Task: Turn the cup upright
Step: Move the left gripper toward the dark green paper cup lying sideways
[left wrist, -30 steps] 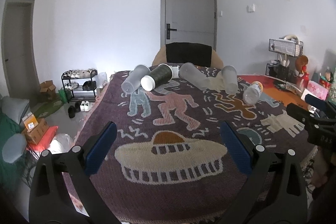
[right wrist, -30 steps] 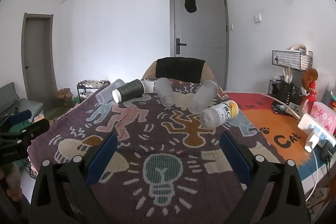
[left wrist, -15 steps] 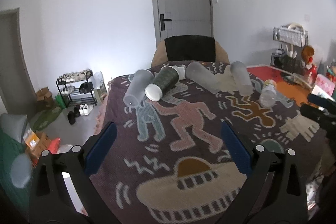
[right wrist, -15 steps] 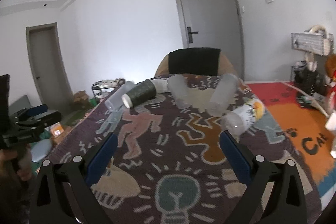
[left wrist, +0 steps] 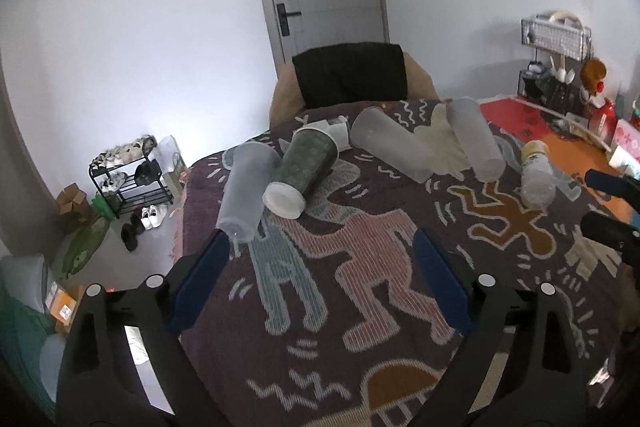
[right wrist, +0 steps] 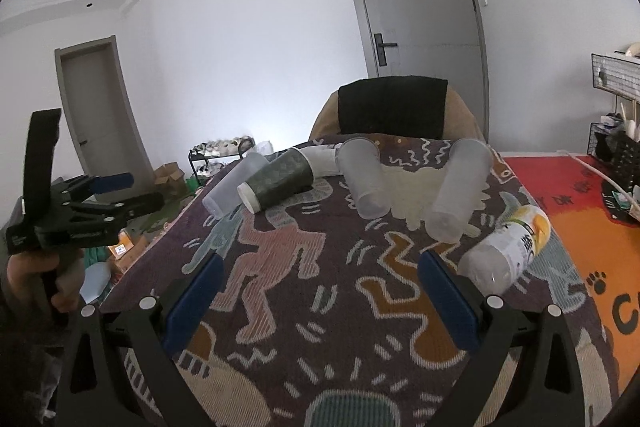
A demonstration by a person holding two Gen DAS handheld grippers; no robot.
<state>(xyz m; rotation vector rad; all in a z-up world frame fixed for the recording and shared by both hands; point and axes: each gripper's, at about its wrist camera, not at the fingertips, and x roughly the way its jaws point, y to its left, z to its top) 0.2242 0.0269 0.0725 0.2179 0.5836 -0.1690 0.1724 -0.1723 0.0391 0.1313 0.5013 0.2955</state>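
On the patterned blanket (left wrist: pixel 360 259) that covers the table, five cups lie on their sides in a loose row at the far end, in front of a chair with a dark cover (left wrist: pixel 352 75). Part of the blanket's near edge is cut off behind both grippers' frames. Three of the cups are frosted and clear: one at the far left (left wrist: pixel 248 191), touching the dark green cup (left wrist: pixel 308 167) beside it, and two more to the right (left wrist: pixel 390 143) (left wrist: pixel 474 143), angled apart over a pale patch. A small white object behind the green cup is half hidden and hard to identify. One clear cup with a yellow label (right wrist: pixel 508 247) lies apart at the right. The left gripper (left wrist: pixel 320 283) hovers above the blanket short of the leftmost cups, fingers spread wide and holding nothing; a hand (right wrist: pixel 36 275) grips its handle in the right wrist view. The right gripper (right wrist: pixel 320 295) is likewise spread wide and empty, its right finger (right wrist: pixel 448 295) near the labelled cup.
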